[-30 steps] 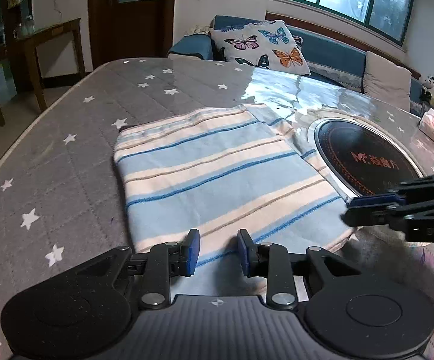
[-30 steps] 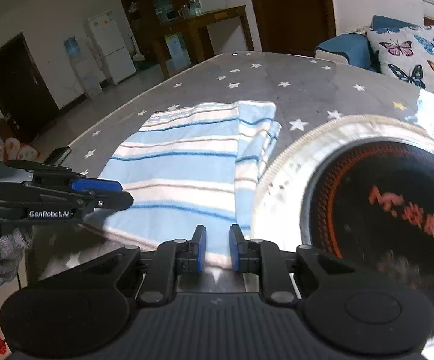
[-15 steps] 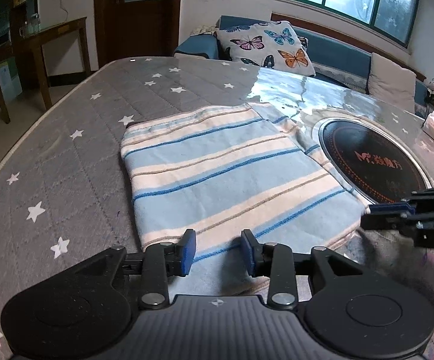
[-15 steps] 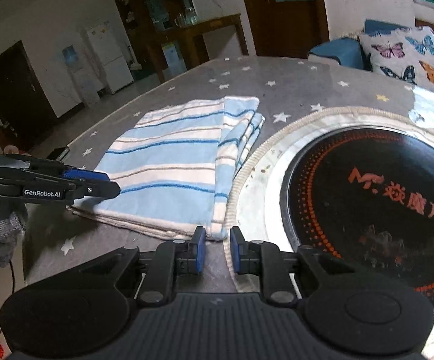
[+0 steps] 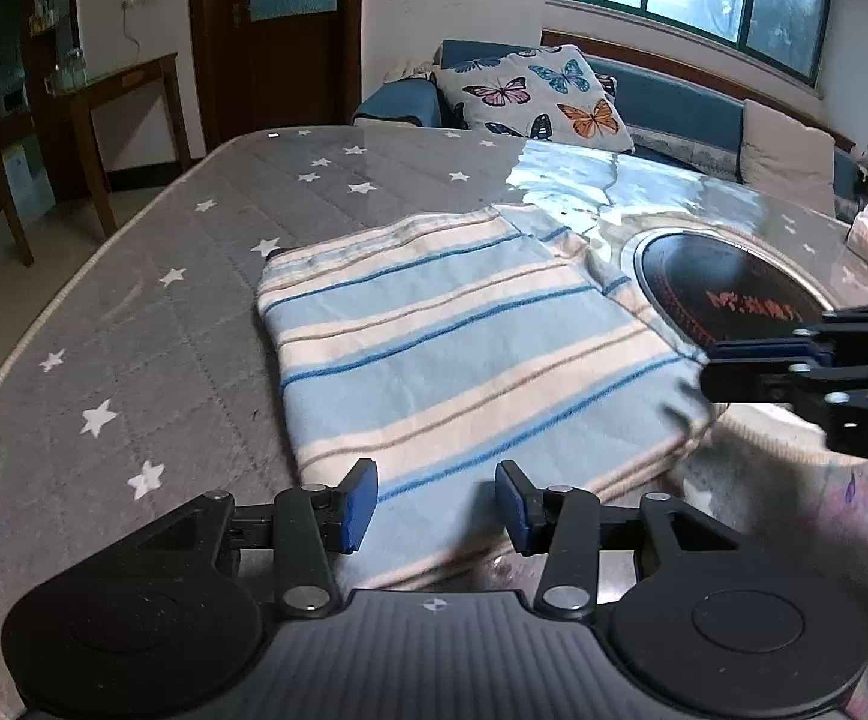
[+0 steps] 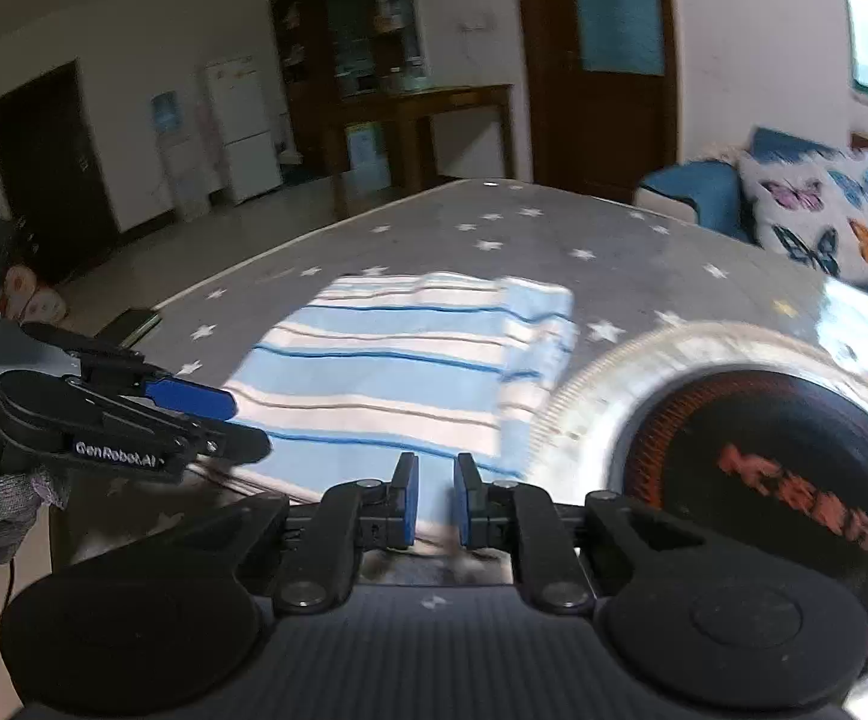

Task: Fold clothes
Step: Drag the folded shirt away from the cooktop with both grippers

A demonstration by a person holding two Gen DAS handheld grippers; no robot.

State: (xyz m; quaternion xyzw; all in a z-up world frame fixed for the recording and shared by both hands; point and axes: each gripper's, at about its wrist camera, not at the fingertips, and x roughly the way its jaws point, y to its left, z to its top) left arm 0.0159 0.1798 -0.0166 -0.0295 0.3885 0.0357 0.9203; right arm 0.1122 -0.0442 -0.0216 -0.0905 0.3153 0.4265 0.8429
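The left gripper (image 5: pixel 436 501) hovers low over the near edge of a folded striped garment (image 5: pixel 463 354), its blue pads (image 5: pixel 360 503) set apart and nothing pinched between them; the jaws have just been opening, and the cloth's hem lies directly ahead of and beneath the gap. The right gripper (image 6: pixel 432 498) sits at the garment's other near corner with its jaws drawn almost together, only a narrow slot left, and no fabric visibly caught in it, though motion blur softens that view. Seen from the left wrist, the right gripper (image 5: pixel 715 369) reaches in from the right, its tip at the cloth's right-hand corner, just beside the black induction hob (image 5: pixel 727 300) sunk into the table.

The garment (image 6: pixel 398 372) lies flat on the grey star-print tablecloth (image 5: pixel 152 312), pale blue with white and dark blue stripes. Its stripes run across both grippers' line of sight, from the left gripper's side towards the hob. A doubled layer shows along the hob-side edge. Both tools stand along the same near hem, the left one nearer the free corner and the right one nearer the hob. Any further fold would likely carry that near hem away from the person, towards the far edge, across the stripes.
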